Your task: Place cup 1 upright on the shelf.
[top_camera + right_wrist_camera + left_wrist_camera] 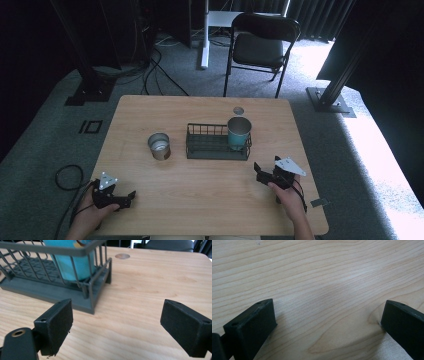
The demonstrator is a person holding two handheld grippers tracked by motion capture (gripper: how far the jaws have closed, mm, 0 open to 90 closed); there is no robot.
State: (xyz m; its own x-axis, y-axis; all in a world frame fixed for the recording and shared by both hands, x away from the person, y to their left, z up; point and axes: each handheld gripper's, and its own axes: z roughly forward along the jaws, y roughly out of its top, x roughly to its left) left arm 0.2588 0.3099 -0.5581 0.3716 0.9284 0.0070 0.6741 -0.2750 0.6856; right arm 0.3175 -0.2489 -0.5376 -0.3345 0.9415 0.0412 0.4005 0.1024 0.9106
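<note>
- Both hand-held grippers sit low at the near edge of the wooden surface (210, 200), and neither one is carrying anything.
- Left hand-held gripper (131, 196): in its own view the jaws are spread wide with nothing but bare wood grain between them. It's down at the near left corner, well apart from everything.
- Right hand-held gripper (260, 170): also wide open and empty. It's near the front right corner of the wire basket (218, 152), not touching it.
- The teal cup (239, 133) stands upright inside the basket's right end. In the right gripper view it sits just behind the bars (75, 267).
- The metal cup (159, 146) stands on the surface just left of the basket, outside it, well ahead of the left gripper.
- My read: this looks like the gap between steps, hands parked. One cup is in the basket and one is still out, so I'd guess the metal one is up next, though that's a guess.
- If so, the left gripper has to travel forward and to the right, come at the metal cup from the side with jaws still wide, straddle the wall, then close.
- Watch out: it looks smooth and light, so a nudge before the jaws close could slide or tip it.
</note>
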